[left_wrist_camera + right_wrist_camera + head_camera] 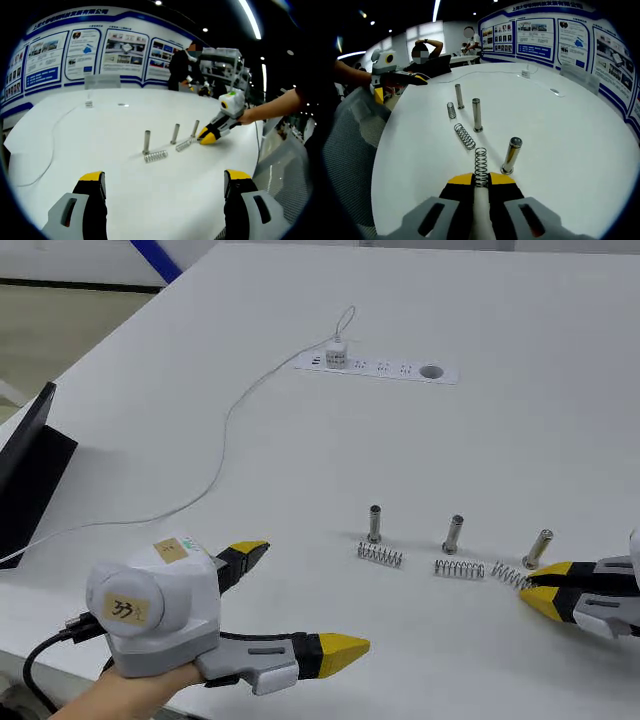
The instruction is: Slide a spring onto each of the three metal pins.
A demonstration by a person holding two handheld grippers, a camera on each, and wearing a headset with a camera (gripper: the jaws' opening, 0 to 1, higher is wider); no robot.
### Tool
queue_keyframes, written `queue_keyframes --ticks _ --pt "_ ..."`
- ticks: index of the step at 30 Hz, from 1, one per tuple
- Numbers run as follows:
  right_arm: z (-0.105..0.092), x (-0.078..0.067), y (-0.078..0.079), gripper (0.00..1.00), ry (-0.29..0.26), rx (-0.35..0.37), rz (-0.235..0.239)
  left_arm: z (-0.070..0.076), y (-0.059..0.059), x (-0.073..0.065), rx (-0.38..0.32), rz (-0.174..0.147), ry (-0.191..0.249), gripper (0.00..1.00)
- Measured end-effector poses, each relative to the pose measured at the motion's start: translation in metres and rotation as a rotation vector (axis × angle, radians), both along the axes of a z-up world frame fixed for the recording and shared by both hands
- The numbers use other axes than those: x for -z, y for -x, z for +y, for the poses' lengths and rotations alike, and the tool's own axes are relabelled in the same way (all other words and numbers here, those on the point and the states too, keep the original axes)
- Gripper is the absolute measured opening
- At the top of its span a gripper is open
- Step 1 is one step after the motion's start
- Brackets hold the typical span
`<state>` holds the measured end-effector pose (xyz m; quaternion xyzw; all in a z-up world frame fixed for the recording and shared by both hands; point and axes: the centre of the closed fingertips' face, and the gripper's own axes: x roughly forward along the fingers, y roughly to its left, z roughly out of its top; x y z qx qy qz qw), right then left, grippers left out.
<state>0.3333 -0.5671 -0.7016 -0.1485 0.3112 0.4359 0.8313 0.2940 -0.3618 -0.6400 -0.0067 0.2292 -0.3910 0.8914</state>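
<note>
At the left edge of the head view a black flat screen (25, 465) stands on the white tabletop (520, 440). A thin white cable (222, 440) runs up to a white socket strip (380, 367) at top centre. Lower left, the grey, yellow-tipped left tongs (305, 597) are spread wide and hold nothing; a pale sticker (125, 610) on their body reads "33". Right of centre three upright silver metal pins (453, 533) stand in a row, a coiled steel spring lying by each: left spring (380, 555), middle spring (459, 568), right spring (508, 575). At the right edge the right tongs (540, 585) are clenched on the near end of the right spring, just beside the rightmost pin (538, 547). In the left gripper view, blue-and-white wall boards (85, 50) carry writing too small to read.
</note>
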Motion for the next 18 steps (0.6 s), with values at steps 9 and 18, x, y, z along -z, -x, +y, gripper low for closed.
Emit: queue_keyframes --ticks 9,18 --pt "-0.005 -0.005 0.001 0.10 0.017 0.019 -0.027 -0.001 0.002 0.005 0.011 0.014 -0.024 1.00" --pt "-0.012 -0.046 0.005 0.10 -0.048 0.049 -0.114 -0.006 0.004 -0.004 0.036 -0.016 -0.013 0.98"
